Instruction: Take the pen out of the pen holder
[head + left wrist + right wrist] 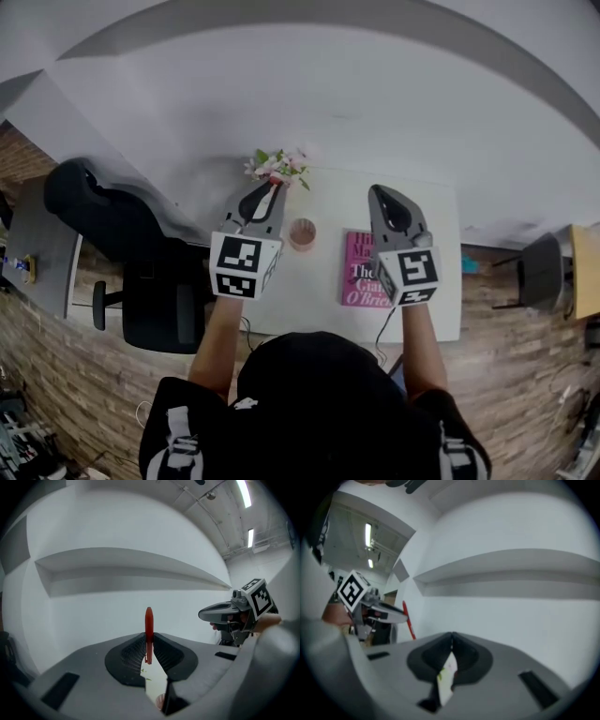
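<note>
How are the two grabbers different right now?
The left gripper pinches a red pen upright; the right gripper is shut with nothing in it. In the head view the left one shows by the flowers, the right one by the pink book. Both are grey.

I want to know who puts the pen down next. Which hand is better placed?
Left. The left gripper pinches the red pen, clear of the pen holder; the right gripper is shut and empty.

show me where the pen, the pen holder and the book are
pen point(148, 630): left gripper view, middle of its red barrel
pen holder point(302, 245): head view, near side of its rim
book point(360, 267): head view, middle of its pink cover
</note>
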The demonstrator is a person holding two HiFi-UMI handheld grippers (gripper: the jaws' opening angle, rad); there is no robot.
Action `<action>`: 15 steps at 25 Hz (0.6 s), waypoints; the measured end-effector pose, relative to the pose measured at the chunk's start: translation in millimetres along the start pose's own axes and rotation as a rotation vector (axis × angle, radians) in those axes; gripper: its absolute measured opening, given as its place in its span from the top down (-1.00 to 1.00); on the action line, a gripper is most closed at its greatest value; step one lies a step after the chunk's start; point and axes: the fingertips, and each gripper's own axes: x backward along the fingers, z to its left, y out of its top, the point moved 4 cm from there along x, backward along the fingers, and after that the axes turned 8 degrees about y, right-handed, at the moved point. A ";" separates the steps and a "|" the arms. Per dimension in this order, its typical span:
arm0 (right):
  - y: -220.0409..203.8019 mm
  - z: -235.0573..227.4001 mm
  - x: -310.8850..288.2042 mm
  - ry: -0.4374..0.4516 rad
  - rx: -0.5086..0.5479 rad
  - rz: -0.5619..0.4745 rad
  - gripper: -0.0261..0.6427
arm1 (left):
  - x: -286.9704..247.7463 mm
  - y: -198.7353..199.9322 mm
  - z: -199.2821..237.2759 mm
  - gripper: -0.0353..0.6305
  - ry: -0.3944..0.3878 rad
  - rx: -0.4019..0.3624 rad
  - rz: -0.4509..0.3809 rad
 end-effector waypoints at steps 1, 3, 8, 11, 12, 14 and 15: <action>4.2 0.2 0.8 -0.003 0.008 -0.008 0.82 | 2.9 3.7 1.4 0.71 0.004 -0.001 -0.010; 12.0 1.6 2.5 -0.008 0.024 -0.023 0.82 | 8.7 11.2 4.2 0.71 0.013 -0.002 -0.034; 21.1 3.8 6.7 -0.016 0.031 -0.042 0.82 | 16.1 23.0 8.6 0.71 0.030 0.010 -0.076; 23.0 4.0 6.4 -0.019 0.031 -0.050 0.82 | 18.8 27.4 8.7 0.71 0.036 0.009 -0.101; 23.6 4.1 6.0 -0.020 0.034 -0.053 0.82 | 19.4 28.5 8.6 0.71 0.038 0.006 -0.107; 23.9 4.5 6.3 -0.021 0.038 -0.054 0.82 | 20.4 29.3 8.2 0.71 0.040 0.001 -0.111; 23.9 4.9 6.8 -0.022 0.039 -0.054 0.82 | 21.0 29.3 7.8 0.71 0.040 0.000 -0.111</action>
